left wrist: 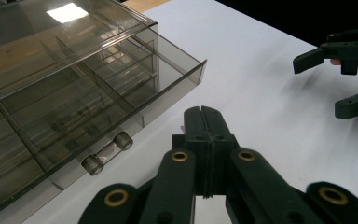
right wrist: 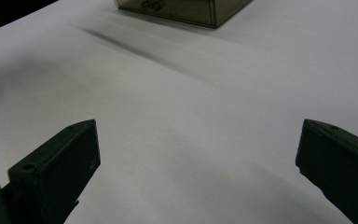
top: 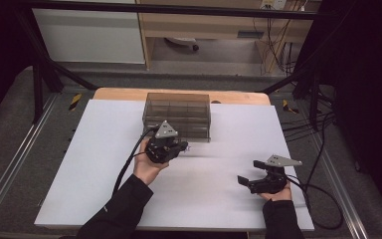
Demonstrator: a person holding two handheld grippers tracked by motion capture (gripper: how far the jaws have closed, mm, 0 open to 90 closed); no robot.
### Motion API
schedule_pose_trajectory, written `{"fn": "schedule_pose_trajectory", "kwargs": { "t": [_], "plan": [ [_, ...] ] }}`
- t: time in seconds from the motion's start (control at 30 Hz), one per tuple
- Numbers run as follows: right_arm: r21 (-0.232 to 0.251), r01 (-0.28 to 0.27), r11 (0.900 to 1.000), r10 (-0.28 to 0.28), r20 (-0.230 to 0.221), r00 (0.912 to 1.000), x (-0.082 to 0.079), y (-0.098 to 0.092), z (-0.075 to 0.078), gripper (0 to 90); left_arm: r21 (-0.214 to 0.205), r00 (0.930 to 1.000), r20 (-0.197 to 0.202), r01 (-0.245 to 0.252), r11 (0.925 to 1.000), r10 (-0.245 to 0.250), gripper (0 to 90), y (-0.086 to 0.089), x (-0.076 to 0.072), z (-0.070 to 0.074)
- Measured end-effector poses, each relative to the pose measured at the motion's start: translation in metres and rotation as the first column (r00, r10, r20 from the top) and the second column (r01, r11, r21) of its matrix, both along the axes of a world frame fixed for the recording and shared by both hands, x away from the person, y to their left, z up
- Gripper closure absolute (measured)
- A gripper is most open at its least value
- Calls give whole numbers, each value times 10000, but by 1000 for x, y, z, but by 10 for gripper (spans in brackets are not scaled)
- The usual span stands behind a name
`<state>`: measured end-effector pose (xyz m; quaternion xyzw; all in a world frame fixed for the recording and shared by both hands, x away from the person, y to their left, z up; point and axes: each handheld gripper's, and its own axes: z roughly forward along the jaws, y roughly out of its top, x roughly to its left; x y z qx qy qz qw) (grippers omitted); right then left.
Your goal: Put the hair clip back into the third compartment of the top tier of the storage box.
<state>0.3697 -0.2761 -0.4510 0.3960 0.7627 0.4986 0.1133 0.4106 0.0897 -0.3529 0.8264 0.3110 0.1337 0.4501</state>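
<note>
Hovering just off the front of a smoky clear drawer box (top: 177,115), the left tongs (top: 181,148) have their jaws pressed flat together with nothing between them, their tips near the box's lower front corner and apart from it, as the left gripper view shows. The box sits at the middle of the desk's (top: 104,164) far edge, and its drawers with inner dividers look shut; the left gripper view picks out one small clear bar handle (left wrist: 107,152) on the lowest drawer front, just beside the closed tips and to their left in that view. The right tongs (top: 248,172) hang low over the desk's near right part, well apart from the box, jaws spread wide and holding nothing. Judging by this, the step in hand is the approach to a drawer, with the pull itself not yet begun. The next move seems to call for the left tongs to part enough to fit around that bar handle, slide across to it, close on it, and draw straight out toward the near edge. The box looks light, so it could slide along with the pull; the right tongs could steady it from the side or top
</note>
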Motion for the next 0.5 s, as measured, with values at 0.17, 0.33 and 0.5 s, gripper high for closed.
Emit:
{"fn": "schedule_pose_trajectory", "kwargs": {
  "t": [0.17,0.33,0.5],
  "plan": [
    [-11,0,10000,0,33,10000,0,0,0,3,-10,10000,-29,-28,10000,28,900,-1,4,2],
    [-8,7,10000,-7,12,10000,0,0,0,3,-35,10000,-36,-43,10000,43,900,-2,7,4],
    [-20,-2,10000,3,12,10000,0,0,0,4,-57,10000,-37,-57,10000,57,900,-4,9,7]
  ]
}}
